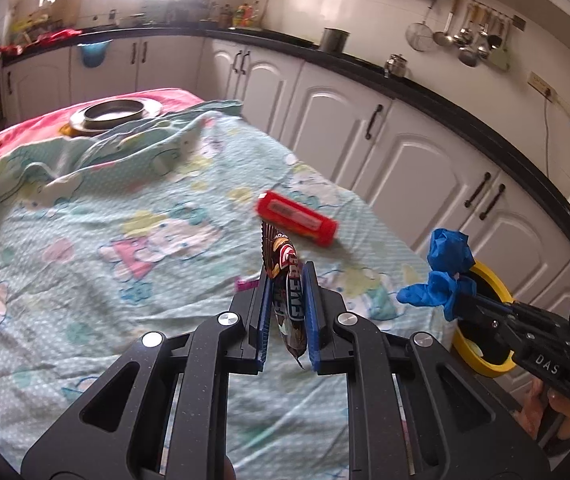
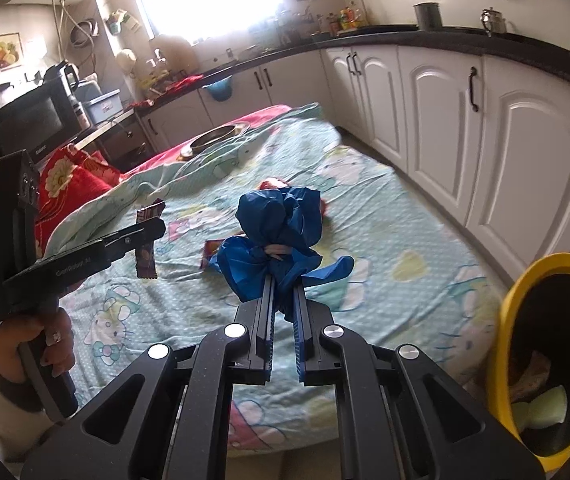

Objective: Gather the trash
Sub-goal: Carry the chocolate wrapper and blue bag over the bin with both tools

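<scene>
My left gripper is shut on a brown snack wrapper and holds it upright above the bed; it also shows in the right wrist view. My right gripper is shut on a crumpled blue glove, held above the bed near the bin; the glove also shows in the left wrist view. A yellow-rimmed black bin stands beside the bed at the right, with some trash inside. A red tube lies on the bed sheet. A small pink wrapper lies by the left fingers.
The bed has a pale green cartoon sheet, a rumpled blanket and a metal bowl at the far end. White cabinets run along the right. A red cushion lies at the left.
</scene>
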